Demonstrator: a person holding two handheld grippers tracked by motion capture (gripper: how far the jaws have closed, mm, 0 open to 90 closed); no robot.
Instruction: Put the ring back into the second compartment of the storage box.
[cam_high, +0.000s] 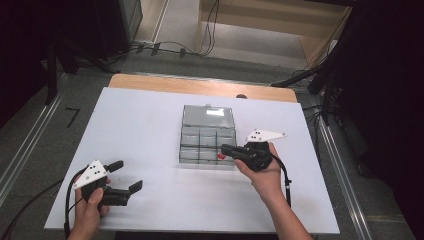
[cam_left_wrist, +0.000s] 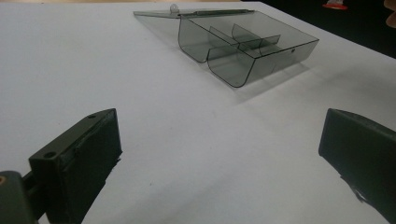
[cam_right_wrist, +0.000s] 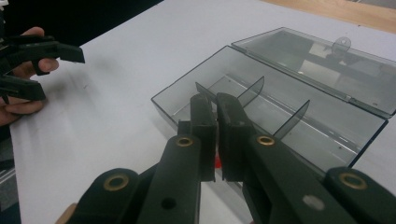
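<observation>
Over the box (cam_high: 207, 140), clamped right hand-held gripper (cam_high: 226, 148)

A white sheet (cam_high: 150, 150) covers most of the desk, whose bare wooden edge (cam_high: 200, 86) shows as a strip along the far side. Beyond it, black cables (cam_high: 170, 49) trail over the grey floor (cam_high: 40, 150) in front of a pale wooden frame (cam_high: 260, 20). A metal rail (cam_high: 340, 175) runs along the floor on the right side of the desk.
</observation>
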